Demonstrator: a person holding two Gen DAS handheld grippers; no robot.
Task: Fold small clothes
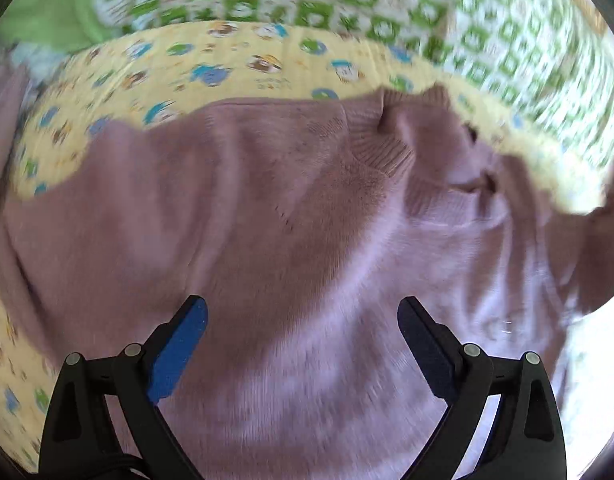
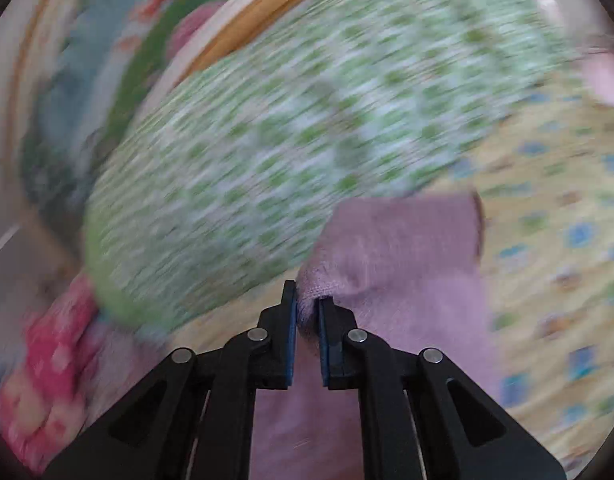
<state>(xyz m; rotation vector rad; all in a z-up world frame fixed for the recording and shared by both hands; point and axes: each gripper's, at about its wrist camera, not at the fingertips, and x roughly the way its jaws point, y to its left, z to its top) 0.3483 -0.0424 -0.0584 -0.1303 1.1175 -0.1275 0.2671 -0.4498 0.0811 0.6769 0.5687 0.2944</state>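
Observation:
A small mauve knitted sweater [image 1: 291,216] lies spread on a yellow cartoon-print sheet [image 1: 211,60], its ribbed collar [image 1: 383,148] toward the upper right. My left gripper [image 1: 303,320] hovers just over the sweater's body, open, with nothing between its fingers. In the blurred right wrist view, my right gripper [image 2: 307,308] is shut on a bunched edge of the mauve sweater [image 2: 403,240], and a flap of it stands up beyond the fingertips.
A green-and-white checked quilt [image 1: 387,4] lies behind the yellow sheet [image 2: 555,240], filling much of the right wrist view as the quilt [image 2: 291,128]. A wooden bed rail [image 2: 267,4] runs behind it. Pink patterned fabric [image 2: 55,360] sits at lower left.

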